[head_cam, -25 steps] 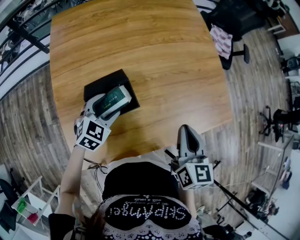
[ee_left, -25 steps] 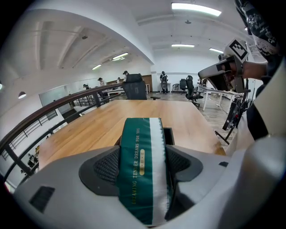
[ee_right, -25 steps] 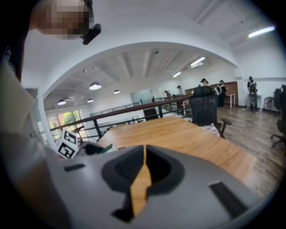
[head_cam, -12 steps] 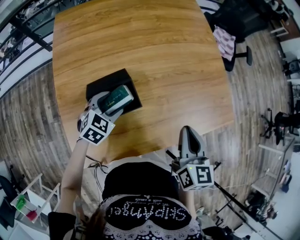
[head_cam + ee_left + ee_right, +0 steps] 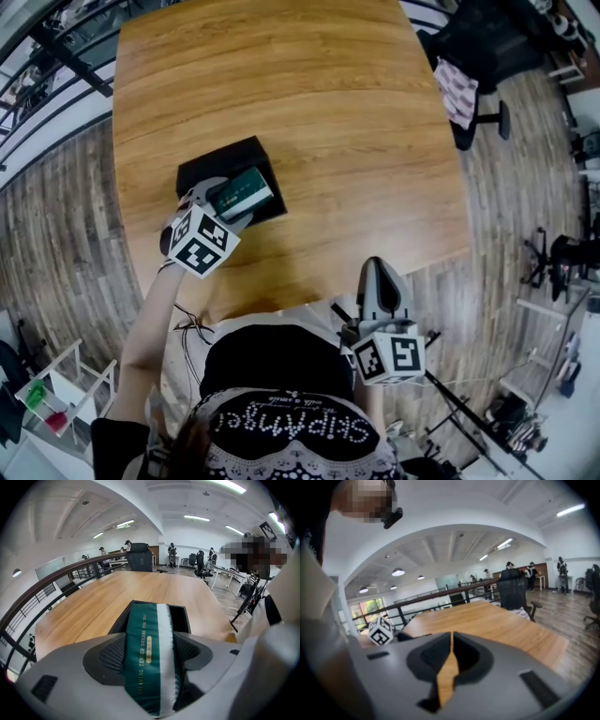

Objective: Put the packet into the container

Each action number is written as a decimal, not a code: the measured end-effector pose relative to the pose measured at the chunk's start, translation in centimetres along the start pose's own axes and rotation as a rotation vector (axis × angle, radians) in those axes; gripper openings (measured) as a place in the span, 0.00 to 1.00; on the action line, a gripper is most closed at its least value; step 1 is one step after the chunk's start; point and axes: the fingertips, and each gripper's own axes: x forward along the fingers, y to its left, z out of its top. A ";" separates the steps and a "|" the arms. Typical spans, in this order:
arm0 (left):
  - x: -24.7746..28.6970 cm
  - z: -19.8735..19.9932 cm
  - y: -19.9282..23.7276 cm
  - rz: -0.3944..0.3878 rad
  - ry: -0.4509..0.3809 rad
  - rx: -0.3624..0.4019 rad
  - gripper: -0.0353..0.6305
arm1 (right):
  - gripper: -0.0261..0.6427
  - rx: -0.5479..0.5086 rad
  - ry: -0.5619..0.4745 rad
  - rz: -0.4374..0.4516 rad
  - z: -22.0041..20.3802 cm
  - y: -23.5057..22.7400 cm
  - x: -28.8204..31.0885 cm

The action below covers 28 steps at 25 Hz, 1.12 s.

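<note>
Left gripper [image 5: 225,199] — jaws clamped on the green packet [image 5: 146,639] (white stripe along one side). The packet's far end is over the opening of the black container [image 5: 208,166] on the wooden table [image 5: 319,84]. Right gripper [image 5: 450,660] — jaws together, nothing held, near the table's near edge.

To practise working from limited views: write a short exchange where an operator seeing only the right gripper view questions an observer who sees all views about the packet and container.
Operator: Does the left gripper hold anything?
Observer: Yes, the left gripper is shut on a green packet.
Operator: Where is the container?
Observer: The black container sits open on the table, and the packet's far end is over it.
</note>
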 end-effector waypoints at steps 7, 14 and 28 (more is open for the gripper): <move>1.4 0.0 0.0 -0.004 0.056 0.011 0.57 | 0.10 0.011 -0.007 0.000 -0.2 -0.4 -0.2; 1.7 0.1 -0.1 -0.013 0.065 0.002 0.57 | 0.10 0.016 -0.014 0.018 -0.1 -0.3 -0.3; 1.5 0.0 -0.3 -0.007 0.063 0.007 0.57 | 0.10 0.015 -0.023 0.020 -0.1 -0.3 -0.9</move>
